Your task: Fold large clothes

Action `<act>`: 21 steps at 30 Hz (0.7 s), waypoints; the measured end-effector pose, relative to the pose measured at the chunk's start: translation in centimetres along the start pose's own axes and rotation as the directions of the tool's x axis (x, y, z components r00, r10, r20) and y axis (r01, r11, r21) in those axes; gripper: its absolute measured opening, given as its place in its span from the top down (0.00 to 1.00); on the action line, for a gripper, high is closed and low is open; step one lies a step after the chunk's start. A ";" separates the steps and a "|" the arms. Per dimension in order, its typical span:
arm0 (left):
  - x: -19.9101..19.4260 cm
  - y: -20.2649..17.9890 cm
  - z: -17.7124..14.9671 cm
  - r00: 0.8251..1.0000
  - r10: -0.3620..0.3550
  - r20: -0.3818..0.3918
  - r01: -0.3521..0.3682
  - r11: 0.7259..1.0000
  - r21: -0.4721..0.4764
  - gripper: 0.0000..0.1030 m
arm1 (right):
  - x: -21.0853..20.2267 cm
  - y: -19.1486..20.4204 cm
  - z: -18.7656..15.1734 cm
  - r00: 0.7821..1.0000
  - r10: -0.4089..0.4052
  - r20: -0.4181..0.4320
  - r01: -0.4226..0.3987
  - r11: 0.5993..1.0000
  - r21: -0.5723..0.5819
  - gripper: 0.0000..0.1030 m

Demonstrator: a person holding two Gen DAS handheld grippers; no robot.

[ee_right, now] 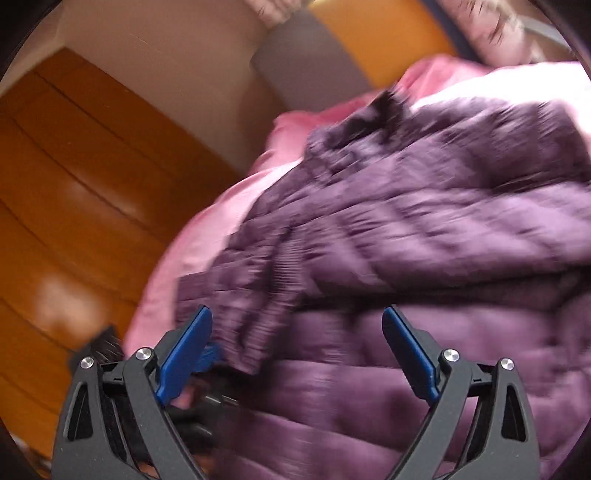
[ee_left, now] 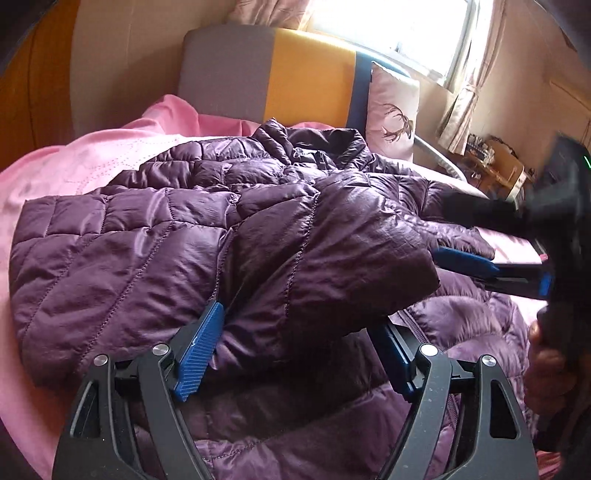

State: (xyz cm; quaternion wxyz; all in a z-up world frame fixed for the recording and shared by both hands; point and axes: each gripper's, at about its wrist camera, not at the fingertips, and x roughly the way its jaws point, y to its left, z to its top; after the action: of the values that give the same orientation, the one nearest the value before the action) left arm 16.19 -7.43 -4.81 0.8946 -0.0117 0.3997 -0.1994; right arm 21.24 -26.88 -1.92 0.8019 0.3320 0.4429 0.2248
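Note:
A purple quilted puffer jacket (ee_left: 229, 229) lies on a pink bedspread (ee_left: 85, 158), collar toward the headboard, with a sleeve folded across its front. My left gripper (ee_left: 295, 350) is open, its blue pads (ee_left: 201, 354) on either side of the folded sleeve's bulk. My right gripper (ee_left: 491, 266) shows at the right edge of the left wrist view, low over the jacket beside the sleeve cuff. In the blurred right wrist view the right gripper (ee_right: 297, 354) is open and empty above the jacket (ee_right: 424, 229).
A grey, yellow and blue headboard (ee_left: 295, 77) stands behind the bed. A pale pillow with a deer print (ee_left: 393, 110) leans on it. A wooden wardrobe (ee_right: 74, 184) stands left of the bed. A window with curtains (ee_left: 406, 33) and a cluttered table (ee_left: 495, 162) are at the back right.

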 end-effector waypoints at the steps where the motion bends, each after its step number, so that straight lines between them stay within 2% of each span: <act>1: -0.6 0.0 -0.2 1.000 0.001 0.003 -0.001 1.000 0.007 0.22 | 0.9 0.2 0.2 1.000 -0.006 -0.019 0.006 1.000 0.008 0.09; 2: -0.7 -0.1 -0.2 1.000 -0.002 0.006 0.002 1.000 0.013 0.17 | 1.9 0.3 0.4 0.999 -0.010 -0.040 0.010 1.000 0.008 0.09; 4: -1.1 -0.1 -0.5 1.000 -0.002 0.019 0.002 1.000 0.022 0.15 | 3.9 0.7 0.4 0.995 0.006 -0.100 -0.004 1.000 0.018 0.20; 6: -1.6 0.1 -0.9 1.000 0.006 0.023 -0.007 1.000 0.023 0.14 | 5.5 1.5 0.5 0.990 -0.031 -0.136 0.029 0.999 -0.017 0.59; 8: -2.6 0.4 -1.3 0.999 0.013 0.045 -0.013 1.000 0.007 0.14 | 6.6 3.1 0.3 0.982 -0.097 -0.159 0.081 0.992 -0.102 0.82; 12: -5.6 1.5 -2.8 0.995 0.011 0.101 -0.007 0.999 -0.046 0.14 | 6.3 7.1 1.1 0.982 -0.144 -0.122 0.112 0.965 -0.237 0.90; 13: -6.1 1.9 -3.2 0.992 0.048 0.115 -0.041 0.997 -0.060 0.14 | 5.6 8.1 1.6 0.986 -0.134 -0.098 0.105 0.961 -0.254 0.90; 14: -6.6 2.6 -3.5 0.985 0.118 0.127 -0.107 0.990 -0.093 0.14 | 4.9 9.1 2.3 0.990 -0.119 -0.070 0.097 0.960 -0.264 0.90; 16: -7.0 4.5 -3.4 0.972 0.196 0.132 -0.169 0.967 -0.192 0.14 | 2.9 10.8 3.9 0.997 -0.079 0.000 0.076 0.959 -0.273 0.90; 19: -6.8 7.9 -2.5 0.961 0.262 0.085 -0.219 0.913 -0.344 0.14 | 0.2 12.5 6.1 0.995 -0.042 0.091 0.066 0.959 -0.277 0.90; 21: -6.0 9.3 -1.6 0.957 0.285 0.050 -0.245 0.891 -0.381 0.14 | -1.0 12.8 7.6 0.990 -0.042 0.138 0.078 0.962 -0.263 0.90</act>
State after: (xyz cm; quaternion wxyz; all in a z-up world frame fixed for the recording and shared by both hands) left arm 14.68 3.52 -3.32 0.9147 -0.1363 0.3805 0.0045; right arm 26.37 -21.40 10.90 0.8733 0.2210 0.3646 0.2359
